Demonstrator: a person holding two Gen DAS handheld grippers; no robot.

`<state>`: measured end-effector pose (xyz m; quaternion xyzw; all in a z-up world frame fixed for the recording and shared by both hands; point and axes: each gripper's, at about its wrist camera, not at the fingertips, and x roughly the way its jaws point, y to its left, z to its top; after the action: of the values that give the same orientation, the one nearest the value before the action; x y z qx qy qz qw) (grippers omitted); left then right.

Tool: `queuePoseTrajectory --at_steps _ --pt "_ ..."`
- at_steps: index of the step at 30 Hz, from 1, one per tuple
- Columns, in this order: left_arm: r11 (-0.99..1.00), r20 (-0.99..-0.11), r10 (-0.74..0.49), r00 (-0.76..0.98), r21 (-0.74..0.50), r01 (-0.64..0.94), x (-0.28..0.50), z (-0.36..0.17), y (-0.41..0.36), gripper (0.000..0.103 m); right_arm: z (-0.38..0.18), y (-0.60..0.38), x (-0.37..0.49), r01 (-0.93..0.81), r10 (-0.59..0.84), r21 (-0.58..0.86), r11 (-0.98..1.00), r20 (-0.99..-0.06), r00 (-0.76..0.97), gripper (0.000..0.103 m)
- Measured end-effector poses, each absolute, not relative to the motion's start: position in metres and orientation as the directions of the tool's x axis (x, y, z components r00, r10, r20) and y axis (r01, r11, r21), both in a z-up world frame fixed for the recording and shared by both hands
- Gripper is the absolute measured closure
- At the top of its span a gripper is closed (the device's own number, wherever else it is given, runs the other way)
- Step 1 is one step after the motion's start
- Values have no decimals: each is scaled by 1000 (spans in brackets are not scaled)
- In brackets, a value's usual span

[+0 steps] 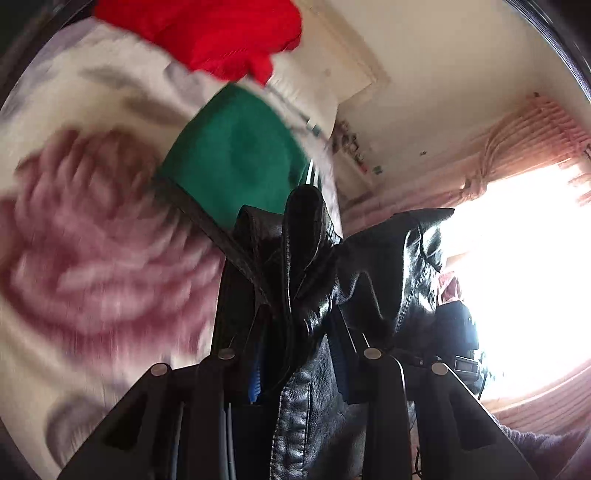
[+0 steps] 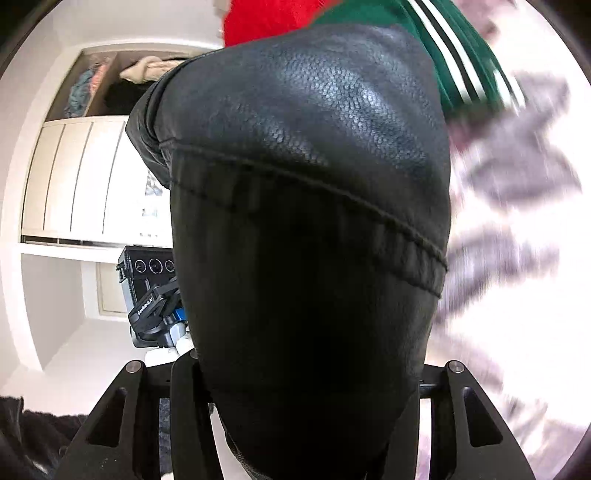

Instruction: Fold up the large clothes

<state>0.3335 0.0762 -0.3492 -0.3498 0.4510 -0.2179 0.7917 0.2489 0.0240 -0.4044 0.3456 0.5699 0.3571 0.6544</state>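
A black leather jacket (image 1: 314, 280) is bunched between the fingers of my left gripper (image 1: 299, 332), which is shut on it and holds it above the bed. In the right wrist view the same black leather jacket (image 2: 310, 206) fills the middle and drapes over my right gripper (image 2: 306, 369), hiding its fingers; the gripper appears shut on the leather. The other gripper (image 2: 155, 306) shows at the left behind the jacket.
A green garment with white stripes (image 1: 236, 155) and a red garment (image 1: 207, 33) lie on the rose-print bedsheet (image 1: 85, 236). A bright window with pink curtains (image 1: 517, 155) is at the right. White wardrobe doors and open shelves (image 2: 74, 173) stand at the left.
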Motion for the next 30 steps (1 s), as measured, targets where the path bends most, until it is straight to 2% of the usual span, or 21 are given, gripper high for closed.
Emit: queuePoseTrajectory --at_steps 8,12,16,18,19,21,23,26,28,30 --pt "684 -538 -629 561 -726 71 500 -360 84 76 -389 15 457 -158 852 838 523 -504 146 51" --pt "689 -550 -624 556 -722 59 557 -401 92 76 -420 25 547 -159 842 828 538 -521 139 51" --pt "731 -619 -607 498 -681 44 597 -450 96 75 -468 47 597 -135 804 792 595 -581 129 51" --pt "743 -644 -598 478 -669 28 604 -462 98 61 -494 54 610 -79 788 785 614 -605 117 44" --pt "739 -651 -597 469 -674 5 605 -464 102 53 -502 58 615 -47 768 768 638 -630 117 36" --pt "705 -632 -629 454 -709 -11 603 -463 107 52 -504 66 617 -3 749 754 657 -652 118 33" --pt "720 -655 -622 428 -694 -17 598 -457 105 52 -497 78 614 30 731 736 676 -675 102 31" --pt "785 -717 -562 412 -619 -8 591 -440 97 50 -475 74 596 69 694 698 712 -716 79 28" --pt "837 -753 -498 430 -548 10 588 -428 91 48 -464 91 617 84 660 665 742 -747 81 24" --pt "869 -772 -452 448 -493 27 588 -422 85 30 -457 91 616 81 611 622 779 -782 125 12"
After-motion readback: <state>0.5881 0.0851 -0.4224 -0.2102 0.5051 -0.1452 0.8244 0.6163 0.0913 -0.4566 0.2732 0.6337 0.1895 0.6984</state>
